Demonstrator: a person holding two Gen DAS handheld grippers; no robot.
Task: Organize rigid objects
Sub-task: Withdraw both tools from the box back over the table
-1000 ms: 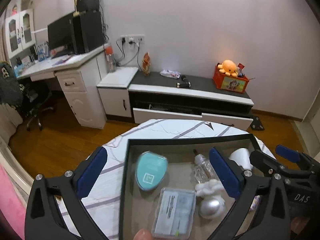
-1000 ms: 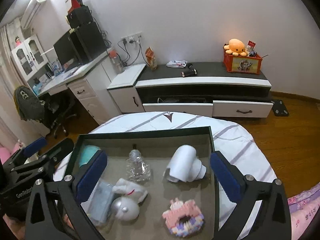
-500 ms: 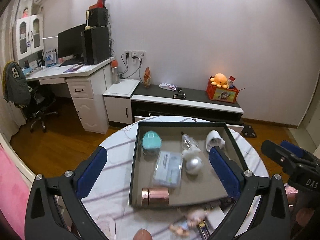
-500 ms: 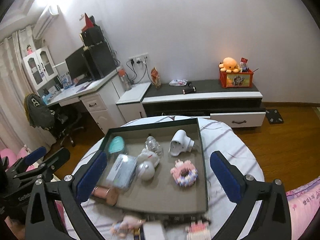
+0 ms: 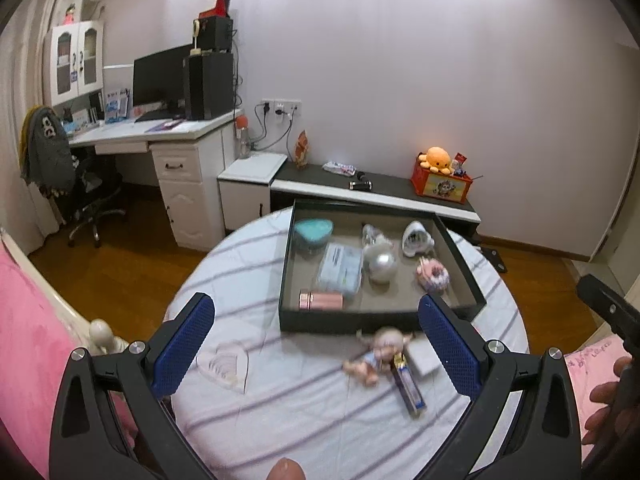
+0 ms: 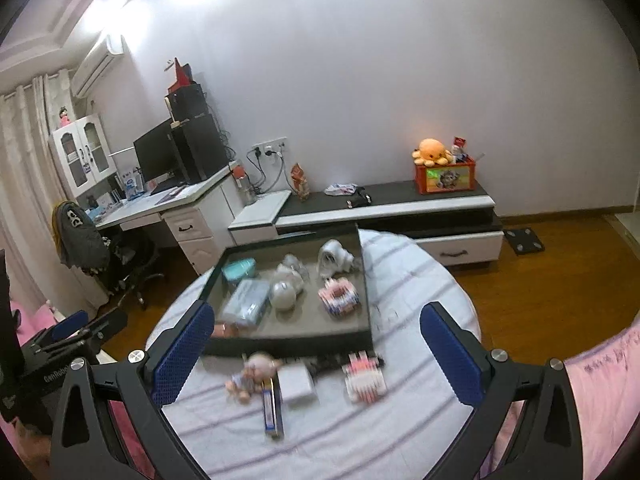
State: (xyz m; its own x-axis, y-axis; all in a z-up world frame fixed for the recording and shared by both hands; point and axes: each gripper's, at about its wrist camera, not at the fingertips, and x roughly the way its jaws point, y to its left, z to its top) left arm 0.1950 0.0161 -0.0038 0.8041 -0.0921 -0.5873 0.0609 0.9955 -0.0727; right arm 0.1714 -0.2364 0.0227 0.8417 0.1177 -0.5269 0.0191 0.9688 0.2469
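Both grippers — the left gripper [image 5: 316, 352] and the right gripper [image 6: 316, 354] — hang wide open and empty above the round striped table [image 6: 420, 280], where the small blurred doll figure [image 6: 250, 374] lies just before the dark rectangular tray [image 6: 288, 346], roughly between them — neither clearly nearer.

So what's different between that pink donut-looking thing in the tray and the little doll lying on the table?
The pink ring toy lies inside the dark tray, while the doll figure lies on the striped tablecloth just outside the tray's near wall. The ring toy is a round loop with a hole; the doll has a big head and a sprawled body. The ring is pink and white; the doll is mostly tan. Both are small toys, and no gripper touches either.
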